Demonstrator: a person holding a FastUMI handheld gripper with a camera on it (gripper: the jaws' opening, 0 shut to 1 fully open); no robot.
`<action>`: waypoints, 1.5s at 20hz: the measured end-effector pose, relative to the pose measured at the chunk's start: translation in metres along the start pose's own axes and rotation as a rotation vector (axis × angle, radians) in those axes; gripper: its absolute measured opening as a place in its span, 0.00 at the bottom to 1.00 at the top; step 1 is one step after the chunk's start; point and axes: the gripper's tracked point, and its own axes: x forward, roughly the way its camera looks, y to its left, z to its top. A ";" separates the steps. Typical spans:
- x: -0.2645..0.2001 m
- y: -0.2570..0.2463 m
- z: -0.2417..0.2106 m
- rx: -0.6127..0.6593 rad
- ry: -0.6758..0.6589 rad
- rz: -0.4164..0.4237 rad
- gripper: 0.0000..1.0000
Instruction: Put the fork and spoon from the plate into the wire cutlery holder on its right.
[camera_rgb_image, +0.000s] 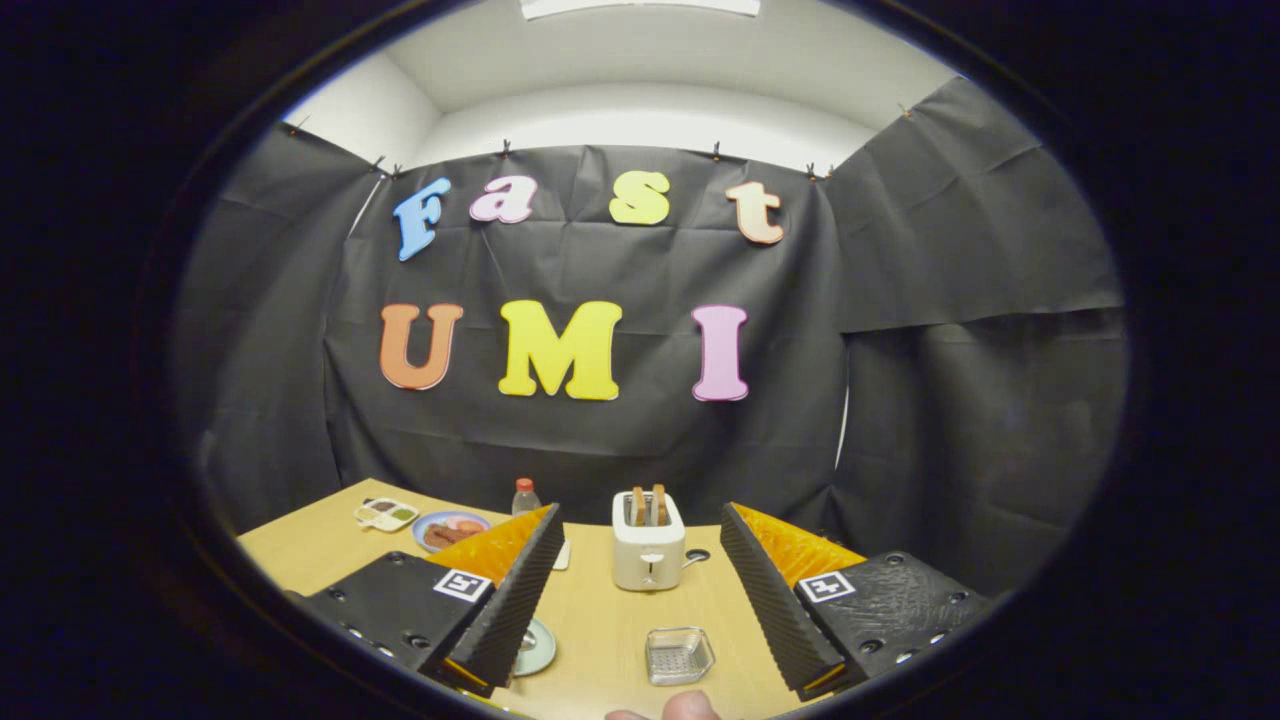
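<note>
My gripper (639, 515) is held above the wooden table (600, 620), open, with a wide gap and nothing between its fingers. Below that gap, close to me, stands a small square holder (679, 655) with a mesh bottom; it looks empty. To its left a round pale plate (537, 648) peeks out from behind the left finger (500, 600), which hides most of it. What lies on that plate is hidden.
A white toaster (648, 552) with two slices in it stands beyond the fingers. Farther left are a red-capped bottle (525, 496), a blue plate of food (448, 530) and a small divided tray (385, 514). A person's fingertip (690, 705) shows at the near edge.
</note>
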 end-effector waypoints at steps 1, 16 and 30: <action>0.000 0.000 -0.001 -0.003 0.004 0.001 0.95; 0.025 0.110 -0.142 -0.057 0.370 0.152 0.96; 0.068 0.182 -0.304 -0.136 0.742 0.189 0.82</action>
